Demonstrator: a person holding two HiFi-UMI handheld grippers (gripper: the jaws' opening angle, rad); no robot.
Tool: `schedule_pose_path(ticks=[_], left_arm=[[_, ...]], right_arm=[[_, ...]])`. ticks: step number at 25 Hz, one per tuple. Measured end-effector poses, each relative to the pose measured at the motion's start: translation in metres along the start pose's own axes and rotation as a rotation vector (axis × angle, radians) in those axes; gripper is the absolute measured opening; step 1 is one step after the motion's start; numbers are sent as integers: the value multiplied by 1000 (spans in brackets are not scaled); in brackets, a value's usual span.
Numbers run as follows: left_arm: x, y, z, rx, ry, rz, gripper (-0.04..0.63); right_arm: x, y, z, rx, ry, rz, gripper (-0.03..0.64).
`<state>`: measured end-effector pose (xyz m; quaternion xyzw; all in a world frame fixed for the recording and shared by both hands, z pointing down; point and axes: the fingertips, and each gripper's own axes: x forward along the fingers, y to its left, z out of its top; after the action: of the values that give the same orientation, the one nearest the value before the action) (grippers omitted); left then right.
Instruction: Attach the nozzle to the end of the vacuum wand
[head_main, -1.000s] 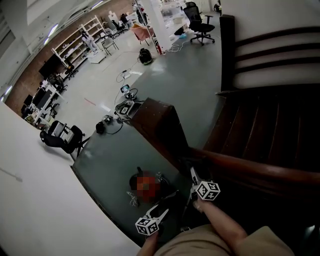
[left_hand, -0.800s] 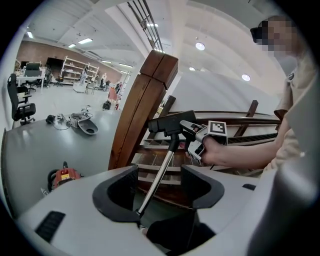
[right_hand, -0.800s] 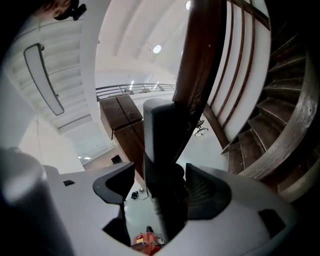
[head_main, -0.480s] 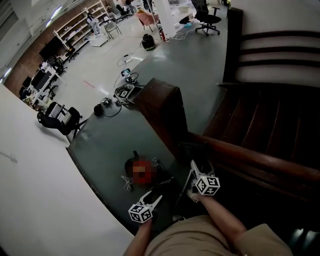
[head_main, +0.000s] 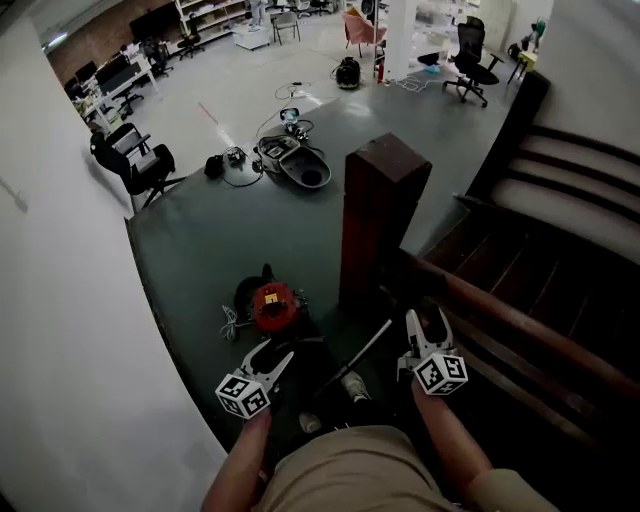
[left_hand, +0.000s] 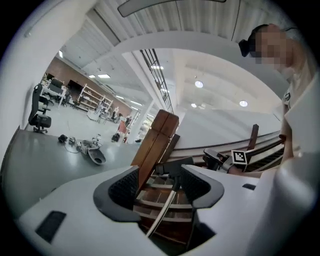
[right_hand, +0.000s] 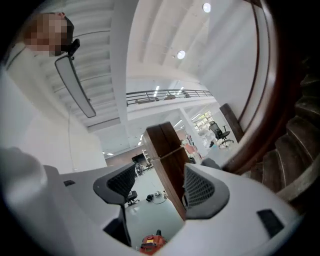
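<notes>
Slim silver vacuum wand (head_main: 358, 352) (slanting, shiny).

Dark wooden post (head_main: 383, 220) stands at the foot of wooden stairs (head_main: 560, 240).

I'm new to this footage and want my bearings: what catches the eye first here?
The tall dark brown wooden stair post stands mid-frame in the head view, beside the dark staircase on the right. Left of its base, a red vacuum cleaner body sits on the grey floor, and a slim silver metal wand slants between the open left tool and open right tool.
</notes>
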<state>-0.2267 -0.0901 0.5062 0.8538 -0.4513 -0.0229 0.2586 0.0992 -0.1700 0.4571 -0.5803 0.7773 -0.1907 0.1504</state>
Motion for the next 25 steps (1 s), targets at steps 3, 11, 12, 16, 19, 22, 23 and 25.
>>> schedule_pose_path(ticks=[3,11,12,16,19,22,23,25], left_arm=[[-29,2,24,24,-102,1,261],[-104,-24,74,67,-247,-2,252],[-116,-27,74,67,-251,11,248],[-168,-43,71,110,-272,88,219],[-196,-54,61,140,-292,153,202],[-209,-75,46,133,-305,202,196],[-212,-85,38,128,-305,217,196],[-219,-110,17,132,-300,232,196]], right_arm=[[-12,42,28,-42,-35,65,298],[-52,149,73,-53,-6,248,298],[-59,160,72,-53,13,270,296],[-96,192,60,-94,70,381,295],[-122,199,52,-146,94,451,290],[-144,186,55,-133,94,481,281],[-154,179,57,-123,94,486,279],[-179,165,60,-107,97,493,276]])
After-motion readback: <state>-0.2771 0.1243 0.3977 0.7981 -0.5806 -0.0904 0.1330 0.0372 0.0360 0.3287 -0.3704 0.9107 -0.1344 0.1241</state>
